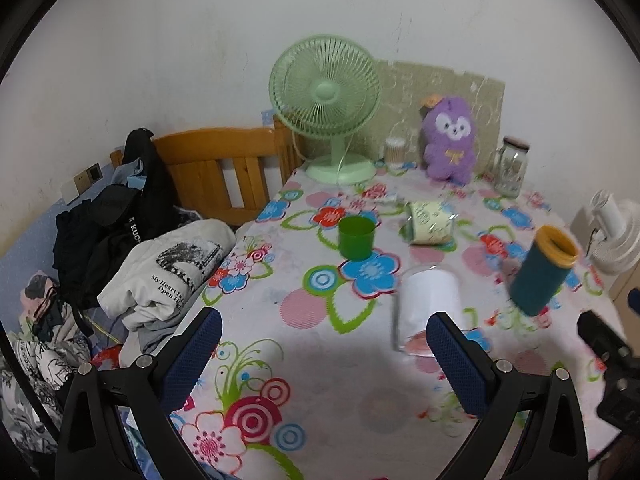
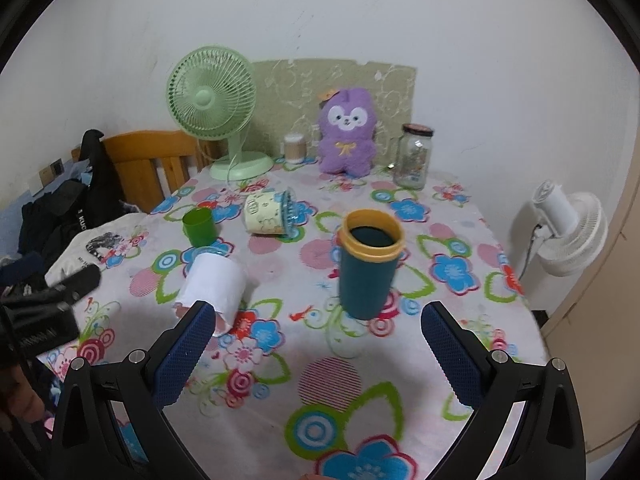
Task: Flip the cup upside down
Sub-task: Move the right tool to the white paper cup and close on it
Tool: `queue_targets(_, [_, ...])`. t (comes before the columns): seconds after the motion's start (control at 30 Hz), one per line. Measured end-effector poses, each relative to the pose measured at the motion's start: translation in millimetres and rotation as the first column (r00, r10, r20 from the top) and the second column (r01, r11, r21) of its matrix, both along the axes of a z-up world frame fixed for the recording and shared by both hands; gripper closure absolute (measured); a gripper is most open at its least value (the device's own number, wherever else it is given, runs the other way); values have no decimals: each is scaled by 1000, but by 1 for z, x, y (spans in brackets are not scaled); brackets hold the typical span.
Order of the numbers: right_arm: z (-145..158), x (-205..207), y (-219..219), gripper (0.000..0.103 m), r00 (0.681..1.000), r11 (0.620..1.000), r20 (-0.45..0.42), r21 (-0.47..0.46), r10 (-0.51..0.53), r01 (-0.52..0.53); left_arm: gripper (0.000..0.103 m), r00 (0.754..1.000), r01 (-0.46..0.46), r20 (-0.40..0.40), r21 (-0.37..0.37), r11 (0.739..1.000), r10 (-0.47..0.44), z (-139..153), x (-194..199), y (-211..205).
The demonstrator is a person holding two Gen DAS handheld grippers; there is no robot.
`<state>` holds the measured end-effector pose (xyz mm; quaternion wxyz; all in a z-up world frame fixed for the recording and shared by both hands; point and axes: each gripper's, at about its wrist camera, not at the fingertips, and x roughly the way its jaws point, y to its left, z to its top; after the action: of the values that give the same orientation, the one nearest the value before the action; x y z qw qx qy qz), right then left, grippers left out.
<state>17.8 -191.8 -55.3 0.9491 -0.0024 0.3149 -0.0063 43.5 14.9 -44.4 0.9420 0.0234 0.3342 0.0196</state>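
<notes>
Both grippers spread wide, empty.
Teal cup [image 2: 370, 264] upright on table [image 2: 400, 380]; left gripper [image 1: 324, 354], right gripper [image 2: 316, 344] hold nothing.

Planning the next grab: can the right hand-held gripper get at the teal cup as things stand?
Probably yes. The right hand-held gripper is open, and the teal cup stands upright straight ahead between its fingers, with only bare tablecloth in between.

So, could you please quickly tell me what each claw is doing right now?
Left claw: open, holding nothing.
Right claw: open, holding nothing; the teal cup with a yellow rim stands ahead of it.
</notes>
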Motion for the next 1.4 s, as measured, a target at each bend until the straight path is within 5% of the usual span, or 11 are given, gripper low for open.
queue_targets(0.83, [-59,115,57,0,979,998,-197,-12,58,-62,0,976,42,-213,-9,999,-43,-63,108,14])
queue_targets(1.4, [-70,134,85,0,940,975,-272,138,206,-174,0,971,9,-238,-7,1000,-11,-71,121,42])
